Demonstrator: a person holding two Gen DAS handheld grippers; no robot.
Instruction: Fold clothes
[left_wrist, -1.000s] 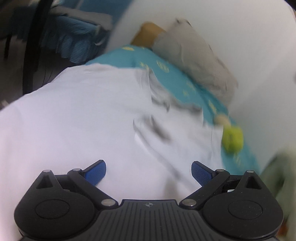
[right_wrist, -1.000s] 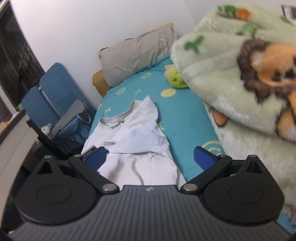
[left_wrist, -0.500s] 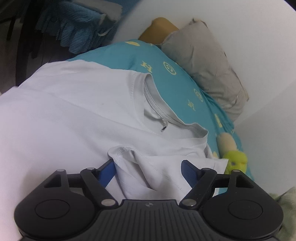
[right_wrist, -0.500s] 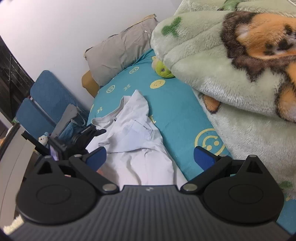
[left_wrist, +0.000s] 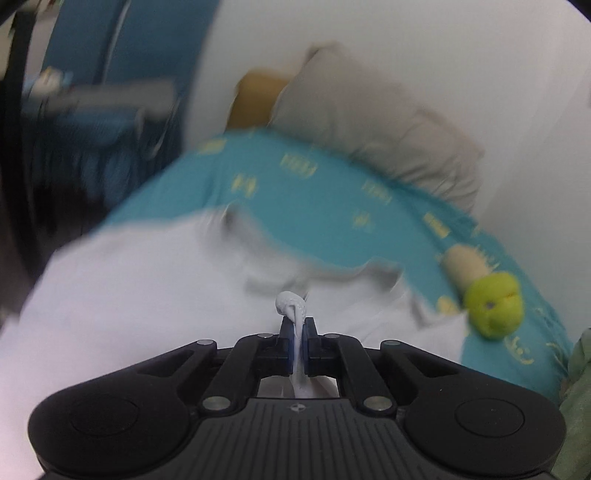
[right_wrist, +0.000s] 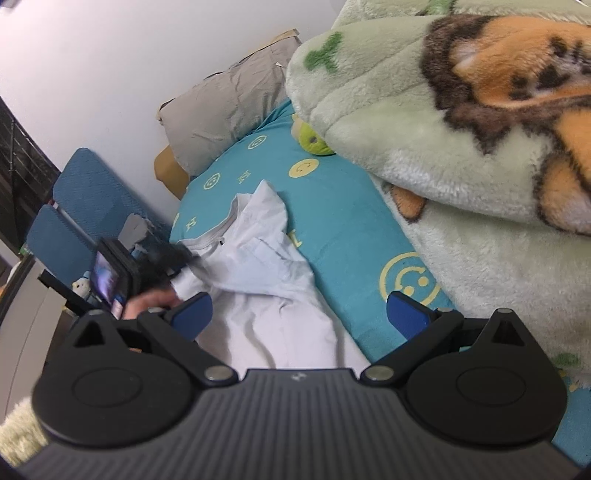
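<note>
A white t-shirt lies partly folded on a teal bed sheet; it also fills the lower left of the blurred left wrist view. My left gripper is shut on a bunched fold of the shirt, which sticks up between the blue pads. In the right wrist view the left gripper shows at the shirt's left edge. My right gripper is open and empty, above the shirt's lower part.
A grey pillow lies at the head of the bed. A green plush toy sits on the sheet by the wall. A thick green animal blanket is piled on the right. Blue chairs stand left of the bed.
My left gripper has closed on a fold of the shirt and is moving, blurring its view. The right gripper has shifted slightly and stays open.
</note>
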